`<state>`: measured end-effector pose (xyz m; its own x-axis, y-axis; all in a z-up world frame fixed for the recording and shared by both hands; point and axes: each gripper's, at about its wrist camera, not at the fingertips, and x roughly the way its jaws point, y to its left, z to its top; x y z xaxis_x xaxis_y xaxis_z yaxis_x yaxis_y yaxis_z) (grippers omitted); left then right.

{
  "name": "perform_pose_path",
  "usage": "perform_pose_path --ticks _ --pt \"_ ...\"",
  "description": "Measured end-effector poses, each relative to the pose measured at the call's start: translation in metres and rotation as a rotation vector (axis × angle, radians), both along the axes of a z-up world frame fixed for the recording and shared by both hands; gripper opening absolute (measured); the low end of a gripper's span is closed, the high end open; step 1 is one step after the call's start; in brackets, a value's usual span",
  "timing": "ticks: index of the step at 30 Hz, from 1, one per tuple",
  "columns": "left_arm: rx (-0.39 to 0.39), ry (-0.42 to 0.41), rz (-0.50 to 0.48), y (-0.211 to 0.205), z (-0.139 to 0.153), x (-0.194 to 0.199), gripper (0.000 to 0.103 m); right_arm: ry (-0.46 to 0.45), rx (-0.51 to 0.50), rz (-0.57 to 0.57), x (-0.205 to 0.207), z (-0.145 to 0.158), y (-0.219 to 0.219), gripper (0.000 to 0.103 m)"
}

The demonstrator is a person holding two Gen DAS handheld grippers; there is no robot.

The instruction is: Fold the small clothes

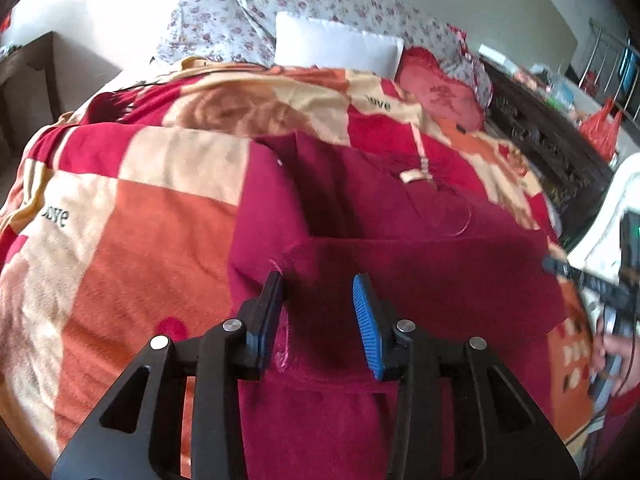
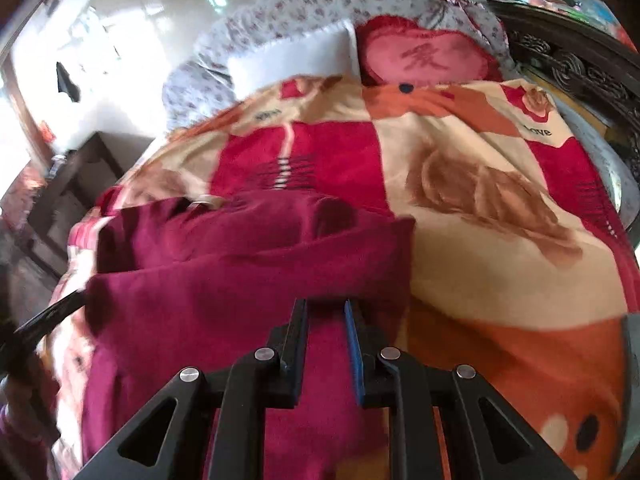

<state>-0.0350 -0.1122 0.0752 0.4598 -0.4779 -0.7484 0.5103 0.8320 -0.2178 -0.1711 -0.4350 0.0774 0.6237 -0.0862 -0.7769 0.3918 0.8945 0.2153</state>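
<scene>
**Desk:** What's in the frame?

**Photographer:** A dark crimson, soft knit garment [image 1: 400,248] lies partly folded on a plush bed blanket chequered in red, orange and cream [image 1: 120,240], near its front edge. A white rectangular pillow [image 1: 340,42] and a pink heart-shaped cushion [image 2: 428,60] sit at the head of the bed, well behind it.

**Desk:** And the tongs?

**Photographer:** The left gripper [image 1: 320,304] hovers over the cloth with its jaws spread and nothing pinched between them. The right gripper [image 2: 326,320] has its jaws drawn narrow; cloth shows in the gap, but motion blur stops me saying whether the pads actually bite it.

**Desk:** Which way does the garment run?

**Photographer:** From the left wrist view its long axis seems to run away from the cameras toward the pillows, with a cream neck label [image 1: 414,176] at the far end, so the collar points at the headboard. A folded layer crosses it nearer the grippers.

**Desk:** Advice for the fold?

**Photographer:** I'd judge the fold under way. Each gripper should take a near corner of the hem squarely, lift both together, carry the edge level toward the collar and lay it flat, so no crease sets crooked.
</scene>
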Motion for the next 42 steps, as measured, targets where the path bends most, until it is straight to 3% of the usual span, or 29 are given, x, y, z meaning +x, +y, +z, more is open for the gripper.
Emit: perform_pose_path --ticks 4,6,11,15,21,22,33,38,42 --pt "0.035 0.039 0.019 -0.013 -0.022 0.017 0.036 0.033 -0.010 -0.078 0.033 -0.023 -0.024 0.016" --pt "0.031 0.060 0.030 -0.014 -0.028 0.022 0.037 0.001 0.010 -0.096 0.035 -0.022 -0.032 0.016" --pt "0.036 0.040 0.021 -0.007 -0.022 0.014 0.037 -0.003 0.012 -0.080 0.013 -0.001 -0.023 0.017" --pt "0.048 0.009 0.019 -0.001 -0.018 0.003 0.038 -0.020 -0.019 -0.018 -0.018 0.015 0.009 0.017" --pt "0.108 -0.009 0.016 -0.008 -0.034 -0.001 0.043 0.116 -0.084 0.007 -0.028 -0.027 0.030 0.018" --pt "0.126 -0.012 0.016 -0.010 -0.034 -0.001 0.043 0.104 -0.084 0.005 -0.029 -0.029 0.029 0.018" --pt "0.124 -0.029 0.011 0.000 -0.006 -0.023 0.043 0.031 -0.042 -0.017 -0.063 0.008 0.051 0.019" --pt "0.124 -0.023 0.007 0.004 -0.003 -0.033 0.043 0.029 -0.028 -0.038 -0.063 0.002 0.051 0.043" --pt "0.110 0.018 0.019 0.014 -0.002 -0.040 0.043 0.099 -0.051 -0.054 -0.053 -0.019 0.044 0.044"
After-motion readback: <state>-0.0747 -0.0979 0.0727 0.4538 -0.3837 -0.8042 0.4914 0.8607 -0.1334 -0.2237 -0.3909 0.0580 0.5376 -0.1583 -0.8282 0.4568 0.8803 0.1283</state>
